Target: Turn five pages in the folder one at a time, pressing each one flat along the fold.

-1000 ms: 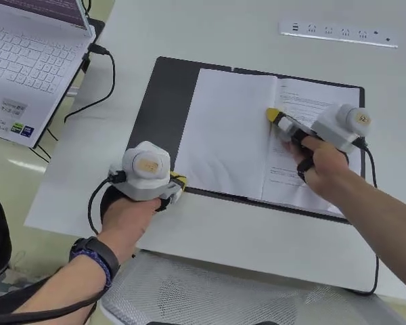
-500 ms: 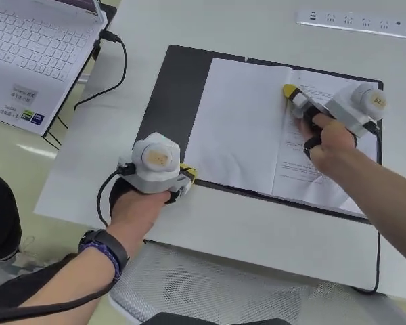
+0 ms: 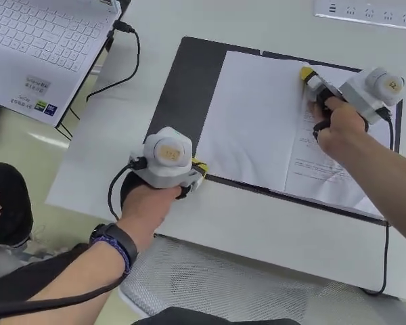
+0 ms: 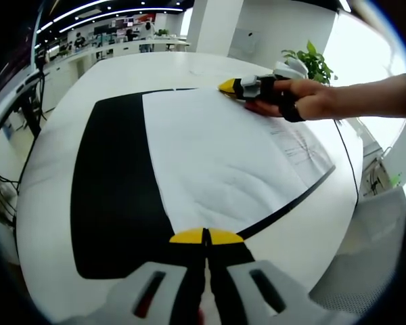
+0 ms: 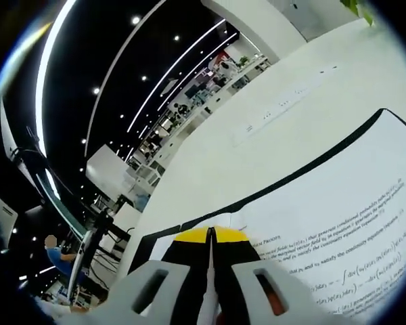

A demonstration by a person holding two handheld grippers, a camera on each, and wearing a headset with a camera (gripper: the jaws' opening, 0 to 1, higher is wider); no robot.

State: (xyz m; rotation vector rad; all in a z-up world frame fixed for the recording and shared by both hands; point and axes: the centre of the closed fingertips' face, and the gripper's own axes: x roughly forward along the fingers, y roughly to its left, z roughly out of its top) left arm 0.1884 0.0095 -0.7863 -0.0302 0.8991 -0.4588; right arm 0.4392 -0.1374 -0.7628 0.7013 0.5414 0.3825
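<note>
Our right claw point(image 3: 306, 74) has its yellow tips pressed together, nothing between them. It lies low over the far end of the fold point(image 3: 293, 132) of the folder point(image 3: 183, 88), where the blank page point(image 3: 250, 115) meets the printed page point(image 3: 325, 159). In the right gripper view the closed tips sit just at the top of the printed text, with the folder's black edge right behind them. They look to be touching the paper, though we cannot be sure.

Our left claw point(image 3: 199, 167) is closed too and grips nothing. Its tips rest at the folder's near edge, by the near left corner of the blank page. In the left gripper view they meet just where the white sheet ends and the black cover begins.

The folder lies open and flat on the white counter point(image 3: 257, 223). The black inside of its cover is bare on the left, the blank page spreads over the middle, and the printed page lies to the right under our right hand point(image 3: 338, 125).

Left of the folder and further off stands a white laptop point(image 3: 47, 40), and a black cable point(image 3: 118, 74) curves from it toward the folder's left edge. A power strip point(image 3: 365, 12) lies beyond the folder's far edge. A grey mesh chair point(image 3: 210, 277) sits on the near side of the folder, below the counter edge.
</note>
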